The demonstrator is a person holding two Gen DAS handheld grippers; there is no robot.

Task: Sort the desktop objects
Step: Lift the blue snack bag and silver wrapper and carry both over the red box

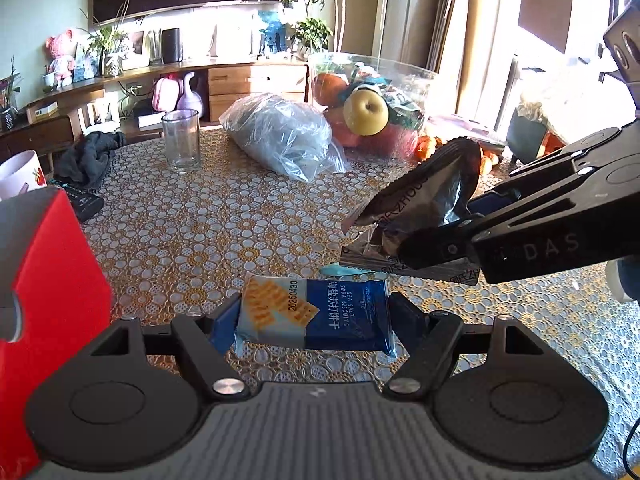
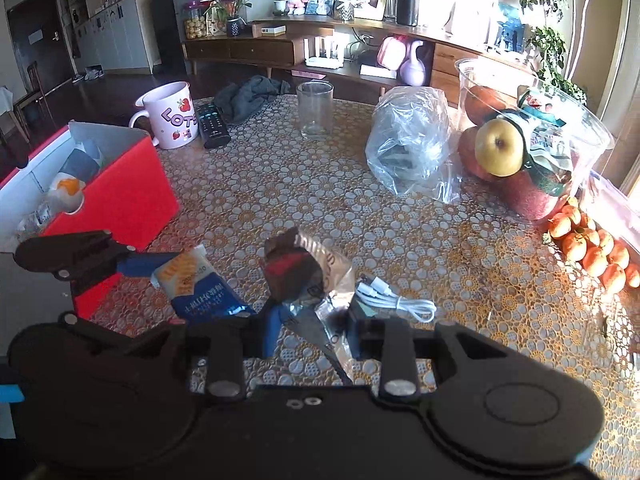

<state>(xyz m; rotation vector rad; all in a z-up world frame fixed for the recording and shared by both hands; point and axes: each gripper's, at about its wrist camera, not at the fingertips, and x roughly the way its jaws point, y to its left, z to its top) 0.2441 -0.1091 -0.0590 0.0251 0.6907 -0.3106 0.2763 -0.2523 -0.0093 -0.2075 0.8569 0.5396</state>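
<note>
Sunlit living-room clutter surrounds a table [image 2: 400, 232] covered in a floral lace-pattern cloth, with a glare from the window washing out the far right edge in both views. Much is only half legible: the clear plastic bag [image 2: 412, 144] hides whatever dark thing sits inside it, the clear fruit tub [image 2: 532, 148] blurs its contents beyond a yellow pear [image 2: 500, 146], and the red box [image 2: 132, 196] is cut off at the frame edge, its inside showing only a few unclear items. A white cable [image 2: 396, 300] lies on the cloth just beyond the right gripper [image 2: 312, 320], partly masked by the wrapper. The left gripper [image 1: 316, 316] is clamped across a blue biscuit packet [image 1: 316, 316], its blue pads pressing the packet's two short ends, and the packet hangs above the cloth close beside the red box. The right gripper pinches a crumpled silver-brown snack wrapper [image 2: 308, 276] between its narrow-set jaws; the wrapper stands up out of the fingers, its lower tail hidden behind the gripper body. Packet and wrapper sit near each other, not touching.
</note>
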